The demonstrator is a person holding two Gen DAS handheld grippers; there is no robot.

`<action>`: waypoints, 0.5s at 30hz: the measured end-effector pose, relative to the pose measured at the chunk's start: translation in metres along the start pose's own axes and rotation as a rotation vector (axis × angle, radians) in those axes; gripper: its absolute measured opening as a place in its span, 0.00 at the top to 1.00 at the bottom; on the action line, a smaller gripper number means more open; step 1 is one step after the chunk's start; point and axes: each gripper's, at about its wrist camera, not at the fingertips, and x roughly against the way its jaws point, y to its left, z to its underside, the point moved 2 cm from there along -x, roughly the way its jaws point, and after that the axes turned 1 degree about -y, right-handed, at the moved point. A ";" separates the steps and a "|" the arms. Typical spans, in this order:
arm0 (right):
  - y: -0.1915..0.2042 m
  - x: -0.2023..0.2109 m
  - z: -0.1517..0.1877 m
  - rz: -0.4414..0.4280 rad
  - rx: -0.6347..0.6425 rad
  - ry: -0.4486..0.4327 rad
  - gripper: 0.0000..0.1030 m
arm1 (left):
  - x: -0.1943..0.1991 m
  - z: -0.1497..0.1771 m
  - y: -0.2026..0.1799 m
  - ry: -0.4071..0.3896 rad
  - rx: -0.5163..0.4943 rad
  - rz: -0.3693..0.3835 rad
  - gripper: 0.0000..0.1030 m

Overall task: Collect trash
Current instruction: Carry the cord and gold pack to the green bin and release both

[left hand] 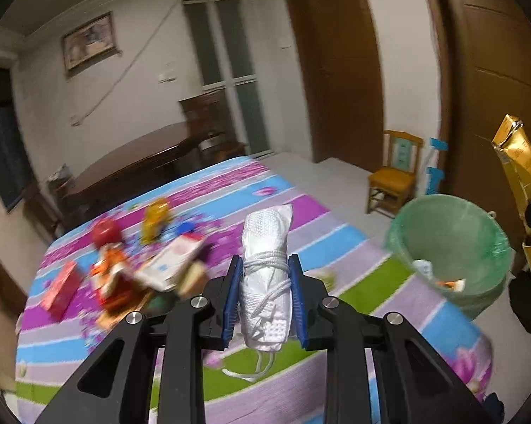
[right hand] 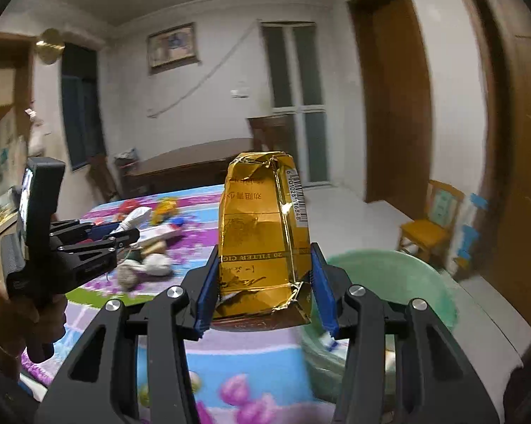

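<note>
Striped, flowery cloth is covering the bench [left hand: 367,293] under both claws: the left claw [left hand: 265,293] is squeezing a soft white bundle [left hand: 265,265] tied with cord, and the right claw [right hand: 265,282] is clamping a crumpled gold foil carton [right hand: 261,233]. Beside them, the round green bin [left hand: 452,233] is waiting, lined with thin plastic. More wrappers [left hand: 124,268] are lying farther back, and I judge the slick foil could slip or miss the rim.

**A dim room with white walls and brown doors**

White walls [left hand: 46,81] carry a framed picture [left hand: 88,43] at upper left and a thin diagonal line running down from it. A frosted glass door [left hand: 230,77] stands at centre top, brown wooden doors [left hand: 339,70] to its right. A dark wooden table [left hand: 131,166] sits mid-left. A small yellow chair [left hand: 394,176] rests on the pale floor [left hand: 336,183] at right.
</note>
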 end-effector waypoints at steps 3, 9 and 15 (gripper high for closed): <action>-0.024 0.000 0.003 0.053 -0.035 0.021 0.56 | -0.013 -0.012 -0.031 -0.004 -0.030 0.055 0.73; -0.065 -0.002 0.007 0.142 -0.086 0.065 0.56 | -0.040 -0.033 -0.096 -0.008 -0.111 0.150 0.73; -0.093 -0.003 0.014 0.201 -0.118 0.092 0.56 | -0.066 -0.044 -0.152 -0.003 -0.175 0.246 0.73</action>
